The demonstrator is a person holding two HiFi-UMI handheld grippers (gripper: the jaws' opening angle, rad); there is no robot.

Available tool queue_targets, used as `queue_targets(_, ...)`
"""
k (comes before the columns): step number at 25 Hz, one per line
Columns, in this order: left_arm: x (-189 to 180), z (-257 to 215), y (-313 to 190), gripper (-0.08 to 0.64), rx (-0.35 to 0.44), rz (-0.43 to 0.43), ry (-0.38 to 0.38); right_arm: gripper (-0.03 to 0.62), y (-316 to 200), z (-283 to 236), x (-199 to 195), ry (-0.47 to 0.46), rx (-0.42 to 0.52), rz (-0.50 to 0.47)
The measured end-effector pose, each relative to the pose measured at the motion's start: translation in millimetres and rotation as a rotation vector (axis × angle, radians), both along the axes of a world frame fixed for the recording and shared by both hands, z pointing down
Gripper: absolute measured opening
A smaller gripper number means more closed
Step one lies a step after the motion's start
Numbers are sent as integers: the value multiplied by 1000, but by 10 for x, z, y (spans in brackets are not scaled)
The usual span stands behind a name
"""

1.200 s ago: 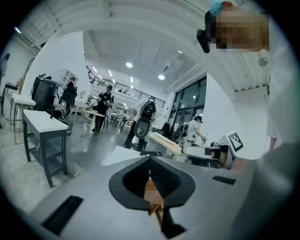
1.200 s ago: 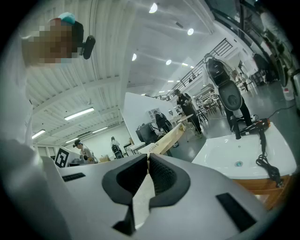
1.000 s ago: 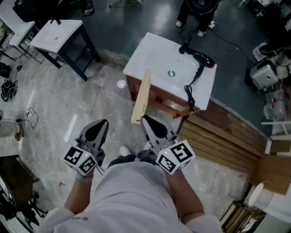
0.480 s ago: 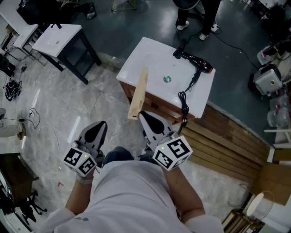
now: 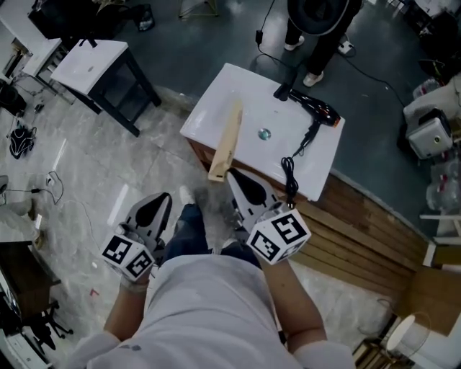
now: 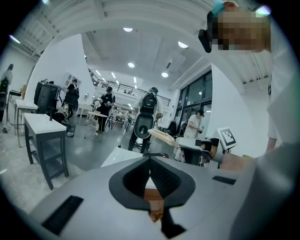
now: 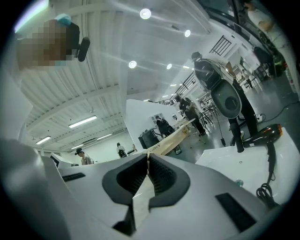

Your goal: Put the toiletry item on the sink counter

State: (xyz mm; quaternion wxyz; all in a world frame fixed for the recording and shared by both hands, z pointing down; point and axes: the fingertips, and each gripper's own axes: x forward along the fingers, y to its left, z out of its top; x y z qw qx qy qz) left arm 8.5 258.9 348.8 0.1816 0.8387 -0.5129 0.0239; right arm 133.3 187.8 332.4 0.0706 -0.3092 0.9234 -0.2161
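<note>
Your right gripper (image 5: 232, 176) is clamped on the near end of a long, flat, pale tan carton (image 5: 226, 138), which runs straight out ahead of the jaws. In the right gripper view the ribbed pads (image 7: 159, 176) pinch only the last stretch of it, so I'd expect the long free end to sag or twist if you swing quickly. Your left gripper (image 5: 161, 197) hangs beside it with its jaws together on nothing.

Ahead of the right jaws, the carton's far tip already overlaps the white rectangular sink counter (image 5: 245, 83) in the head view. I cannot tell whether it touches, and the right gripper view suggests it is raised.

- Carry the carton forward until most of its length is over the top, not just the tip.
- Lower it flat, level with the surface, before you let go.
- Aim for the bare stretch to the left of the small round drain (image 5: 264, 133).
- Keep clear of the black hair dryer (image 5: 314, 104) and its coiled cord (image 5: 291, 167), ahead and to the right.
- Mind the person standing beyond the far edge (image 5: 317, 21).
</note>
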Motion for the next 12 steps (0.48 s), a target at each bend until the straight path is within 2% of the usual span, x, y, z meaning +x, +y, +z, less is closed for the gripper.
queue_targets(3,6,78,-164,17,-8,12,7,28,-168,74,5,0,-17,8)
queue_targets(12,-396,203,-885,17,-35,68,23,28,-761,308,-314,30,-82,63)
